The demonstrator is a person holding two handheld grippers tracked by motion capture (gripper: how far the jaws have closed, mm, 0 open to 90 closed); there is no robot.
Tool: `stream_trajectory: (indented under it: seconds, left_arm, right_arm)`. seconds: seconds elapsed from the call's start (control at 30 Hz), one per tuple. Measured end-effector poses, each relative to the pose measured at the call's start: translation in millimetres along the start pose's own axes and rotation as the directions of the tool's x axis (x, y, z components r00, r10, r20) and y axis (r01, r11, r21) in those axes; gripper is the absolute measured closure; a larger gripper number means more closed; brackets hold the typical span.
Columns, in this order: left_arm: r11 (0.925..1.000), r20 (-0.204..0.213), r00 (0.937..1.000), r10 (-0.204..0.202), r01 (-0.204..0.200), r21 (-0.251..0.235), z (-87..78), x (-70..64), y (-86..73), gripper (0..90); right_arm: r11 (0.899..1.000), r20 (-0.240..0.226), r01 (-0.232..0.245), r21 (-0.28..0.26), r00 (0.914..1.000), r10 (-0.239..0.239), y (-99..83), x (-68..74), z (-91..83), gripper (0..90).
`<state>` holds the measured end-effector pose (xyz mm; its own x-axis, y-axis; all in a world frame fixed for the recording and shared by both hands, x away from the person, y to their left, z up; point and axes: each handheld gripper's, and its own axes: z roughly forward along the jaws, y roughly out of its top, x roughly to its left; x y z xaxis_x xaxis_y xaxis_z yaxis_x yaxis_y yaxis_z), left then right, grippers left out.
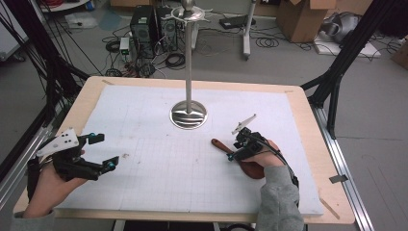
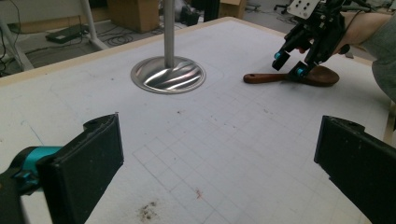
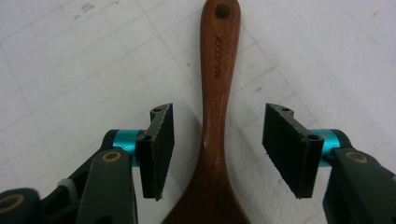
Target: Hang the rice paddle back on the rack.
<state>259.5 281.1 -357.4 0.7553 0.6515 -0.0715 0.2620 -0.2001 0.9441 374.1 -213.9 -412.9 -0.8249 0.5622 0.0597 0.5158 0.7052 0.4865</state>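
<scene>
With my right gripper [image 3: 217,149] poised wide open astride the wooden spoon [image 3: 217,93], whose handle lies between its jaws, I judge the grasp next, while my left gripper [image 2: 219,177] waits open.

Wooden spoon [image 3: 215,116]: dark reddish-brown, one piece, lying flat on the white gridded mat at its right side. Handle carries a round hole near the tip and stamped lettering along its length. Bowl end lies nearest the person.

Grey floor [image 1: 288,62] w/ cables, PC towers [image 1: 153,28], boxes [image 1: 302,17]
</scene>
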Motion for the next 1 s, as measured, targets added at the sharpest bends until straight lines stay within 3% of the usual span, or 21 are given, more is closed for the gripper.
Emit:
stream_trajectory:
  seconds: [0.27, 0.4, 1.0]
  left_arm:
    - [1.0, -0.001, 1.0, 0.0, 0.0, 0.003, 0.3, 0.6, -0.4, 1.8]
    - [1.0, 0.001, 1.0, -0.005, 0.005, 0.006, 1.0, -0.1, -0.8, 1.8]
    - [0.9999, -0.021, 0.9998, -0.004, 0.003, -0.012, -5.7, 2.7, 0.4, 1.8]
  right_arm:
    - [1.0, -0.018, 0.002, 0.018, 0.9998, -0.002, 0.4, 1.2, 0.7, 49.8]
    - [0.999, -0.016, 0.038, 0.035, 0.9992, -0.037, -0.2, 3.0, 1.8, 51.8]
    - [0.997, -0.007, 0.031, 0.063, 0.9995, -0.031, -1.4, 3.6, 1.3, 58.0]
